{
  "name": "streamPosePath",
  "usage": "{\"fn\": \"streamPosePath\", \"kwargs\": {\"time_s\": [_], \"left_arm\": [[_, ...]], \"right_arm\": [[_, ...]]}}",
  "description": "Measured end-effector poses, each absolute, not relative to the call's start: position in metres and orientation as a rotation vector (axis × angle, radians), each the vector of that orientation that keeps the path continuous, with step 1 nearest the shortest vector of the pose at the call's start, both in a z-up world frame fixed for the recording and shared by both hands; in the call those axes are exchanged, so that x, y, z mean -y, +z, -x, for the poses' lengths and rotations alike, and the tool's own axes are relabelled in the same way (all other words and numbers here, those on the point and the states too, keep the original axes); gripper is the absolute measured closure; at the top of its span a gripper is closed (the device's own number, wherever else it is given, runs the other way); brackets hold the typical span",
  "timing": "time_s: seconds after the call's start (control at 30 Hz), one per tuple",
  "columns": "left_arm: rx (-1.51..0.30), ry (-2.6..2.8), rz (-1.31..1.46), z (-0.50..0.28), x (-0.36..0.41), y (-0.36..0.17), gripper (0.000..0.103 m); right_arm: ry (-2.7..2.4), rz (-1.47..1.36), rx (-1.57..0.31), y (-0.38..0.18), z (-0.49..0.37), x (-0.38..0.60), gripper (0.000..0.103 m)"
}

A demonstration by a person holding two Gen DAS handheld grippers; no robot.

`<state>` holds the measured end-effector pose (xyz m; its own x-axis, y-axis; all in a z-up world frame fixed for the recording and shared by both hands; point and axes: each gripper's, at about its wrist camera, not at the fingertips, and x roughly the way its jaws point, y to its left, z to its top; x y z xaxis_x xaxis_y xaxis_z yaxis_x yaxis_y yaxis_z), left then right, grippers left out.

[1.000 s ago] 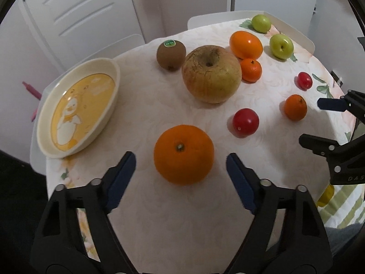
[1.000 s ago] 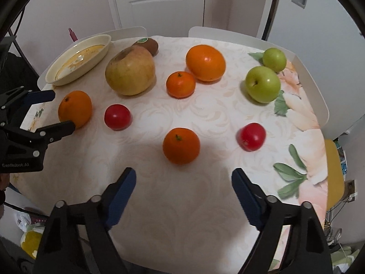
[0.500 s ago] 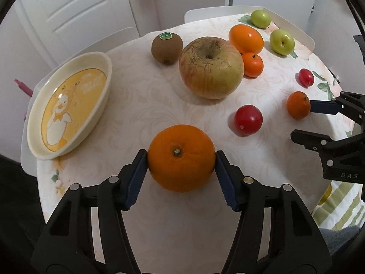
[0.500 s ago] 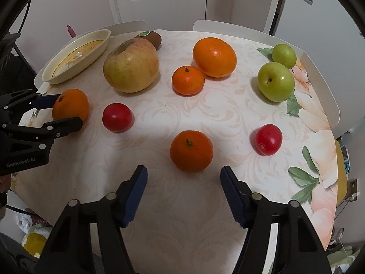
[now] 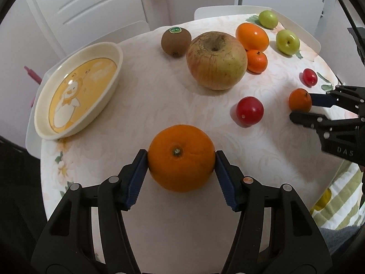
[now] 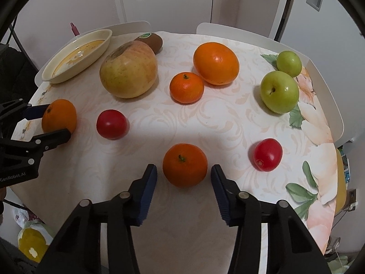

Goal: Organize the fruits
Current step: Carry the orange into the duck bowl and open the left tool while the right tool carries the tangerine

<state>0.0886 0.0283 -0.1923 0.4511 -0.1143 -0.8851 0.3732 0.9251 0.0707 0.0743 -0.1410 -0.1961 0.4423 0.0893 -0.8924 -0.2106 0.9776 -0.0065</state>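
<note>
Two grippers, two grasps in hand at once. Left gripper is clamped on the big orange: both blue pads press its sides, fruit apparently sitting on the worktop. Right gripper is closing; the small orange sits between the pads with slim gaps either side, so no contact yet.

Outward from the left gripper: cream dish at 10 o'clock, empty, duck print inside. Large apple at 12 to 1, kiwi behind it at 12, red fruit at 2.

Outward from the right gripper: second red fruit at 3, green apples at 1 to 2, mandarin at 12.

Step, my read: pickup phase, first fruits, nothing in the dish yet.

Next, as a guess: right needs to finish closing until both pads bite, then lift. Left can lift straight up and carry toward 10 o'clock, clearing the dish rim before release. Round fruit may roll on landing, so release low.
</note>
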Motion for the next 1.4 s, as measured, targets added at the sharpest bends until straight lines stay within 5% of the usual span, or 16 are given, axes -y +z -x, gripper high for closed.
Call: {"fn": "streamPosePath", "kwargs": {"time_s": [0.07,0.87,1.4], "left_arm": [[-1.065,-0.292,-0.263,-0.086,-0.028,-0.192,0.04],[-0.889,-0.006,-0.089,-0.076,-0.046,-0.084,0.04],[-0.908,-0.025,-0.124,-0.166,-0.144,-0.095,0.04]], "right_arm": [[0.2,0.128,-1.095,-0.195,-0.075,0.142,0.069],[0.483,0.238,-0.917,-0.092,-0.096,0.126,0.07],[0.513,0.182,-0.896,-0.072,-0.179,0.02,0.07]]}}
